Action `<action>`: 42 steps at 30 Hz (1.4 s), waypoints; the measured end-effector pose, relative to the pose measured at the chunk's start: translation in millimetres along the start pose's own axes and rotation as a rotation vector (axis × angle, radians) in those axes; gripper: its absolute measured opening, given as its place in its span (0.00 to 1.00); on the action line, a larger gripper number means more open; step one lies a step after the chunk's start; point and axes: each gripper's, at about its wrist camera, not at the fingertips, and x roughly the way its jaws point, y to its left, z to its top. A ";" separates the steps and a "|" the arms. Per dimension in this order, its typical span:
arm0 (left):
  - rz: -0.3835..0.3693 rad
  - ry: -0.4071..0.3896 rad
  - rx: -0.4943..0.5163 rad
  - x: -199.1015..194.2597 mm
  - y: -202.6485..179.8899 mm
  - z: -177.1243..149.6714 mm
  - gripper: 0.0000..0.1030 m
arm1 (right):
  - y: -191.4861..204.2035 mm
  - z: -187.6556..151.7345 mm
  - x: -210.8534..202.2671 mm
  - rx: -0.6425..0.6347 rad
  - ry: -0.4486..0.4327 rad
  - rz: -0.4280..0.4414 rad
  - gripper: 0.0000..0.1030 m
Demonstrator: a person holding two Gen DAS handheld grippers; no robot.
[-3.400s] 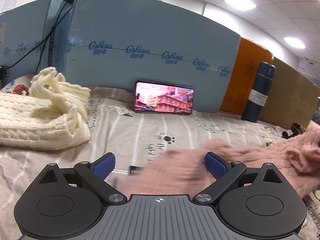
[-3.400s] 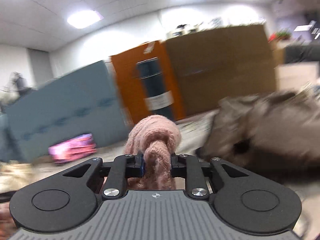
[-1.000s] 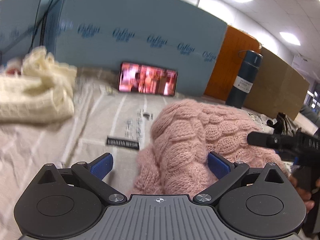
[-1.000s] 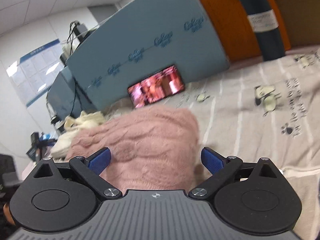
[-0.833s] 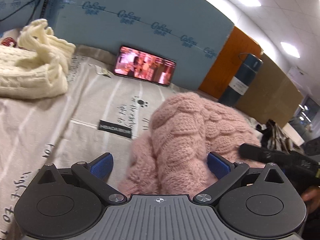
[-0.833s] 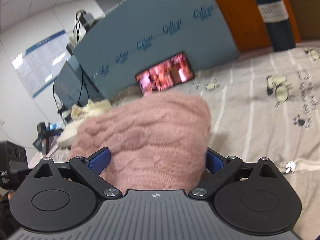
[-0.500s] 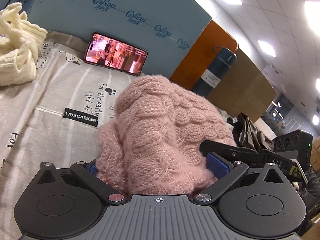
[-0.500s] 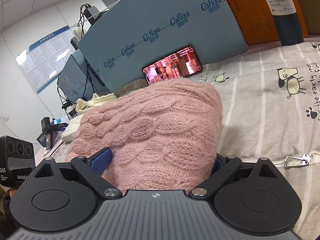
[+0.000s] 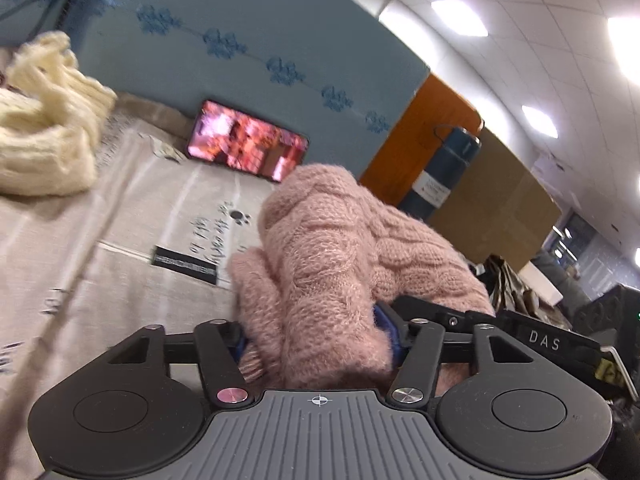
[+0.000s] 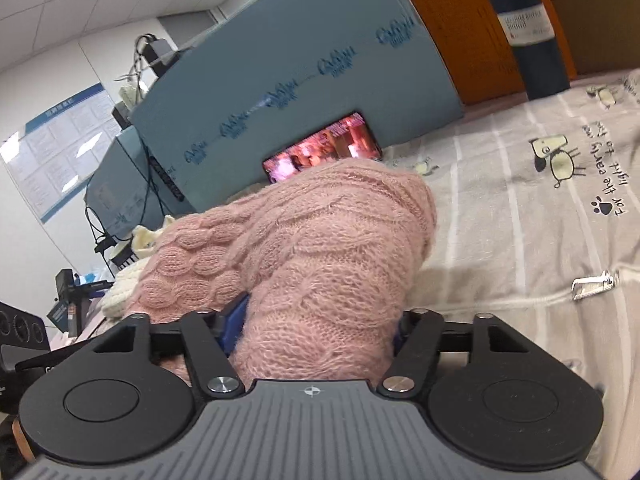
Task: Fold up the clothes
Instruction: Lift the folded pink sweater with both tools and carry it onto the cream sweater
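Pink sweater (image 9: pixel 332 256) sits bunched, both tongs (image 9: pixel 316 340) (image 10: pixel 316 332) pinching its folds. Lift evenly, keeping the layers stacked.

two sweaters — one pink sweater (image 9: pixel 340 248), one cream sweater (image 9: pixel 44 152). one phone (image 9: pixel 248 146), one blue bottle (image 9: pixel 444 168), one printed bed sheet (image 10: pixel 520 208), two grippers — left gripper (image 9: pixel 312 334), right gripper (image 10: pixel 316 324).
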 end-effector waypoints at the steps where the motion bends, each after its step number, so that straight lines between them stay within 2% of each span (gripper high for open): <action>1: 0.008 -0.020 -0.004 -9.0 1.6 -1.0 0.51 | 4.8 -0.6 -2.3 0.014 0.001 0.024 0.54; 3: 0.026 -0.082 -0.010 -29.9 7.0 -1.2 0.47 | 13.4 1.0 -1.5 0.053 0.013 0.089 0.51; 5: 0.066 -0.162 -0.006 -53.8 12.8 0.7 0.45 | 30.7 3.9 7.8 0.041 0.024 0.143 0.51; 9: 0.223 -0.337 0.004 -101.8 26.4 12.7 0.44 | 83.6 13.0 44.1 -0.047 0.052 0.271 0.50; 13: 0.353 -0.494 -0.041 -140.7 52.2 35.7 0.44 | 142.6 26.2 87.6 -0.112 0.049 0.409 0.50; 17: 0.471 -0.591 -0.045 -154.6 75.8 60.0 0.44 | 188.4 30.0 129.2 -0.170 0.004 0.496 0.50; 20: 0.511 -0.625 -0.065 -151.9 97.4 78.0 0.44 | 200.4 28.6 164.3 -0.157 -0.016 0.519 0.51; 24: 0.488 -0.621 -0.114 -128.8 132.2 91.4 0.44 | 197.3 29.1 205.2 -0.160 -0.033 0.488 0.51; 30: 0.451 -0.526 -0.262 -104.6 179.0 86.6 0.45 | 187.2 27.0 254.3 -0.196 0.006 0.420 0.51; 32: 0.482 -0.515 -0.229 -99.7 176.2 83.5 0.45 | 182.5 26.1 265.6 -0.169 0.043 0.391 0.51; 36: 0.541 -0.525 -0.161 -93.8 168.2 80.5 0.49 | 179.4 25.5 262.1 -0.192 0.028 0.368 0.53; 38: 0.572 -0.542 -0.136 -93.5 165.0 79.2 0.55 | 180.5 22.2 257.7 -0.224 0.003 0.351 0.56; 40: 0.632 -0.574 -0.114 -94.6 162.4 78.7 0.67 | 183.8 16.7 252.0 -0.283 -0.039 0.314 0.63; 41: 0.652 -0.580 -0.110 -94.8 161.8 78.7 0.69 | 185.5 14.0 249.2 -0.313 -0.060 0.295 0.67; 42: 0.667 -0.582 -0.109 -94.9 161.6 78.7 0.74 | 186.3 11.2 244.9 -0.318 -0.080 0.276 0.75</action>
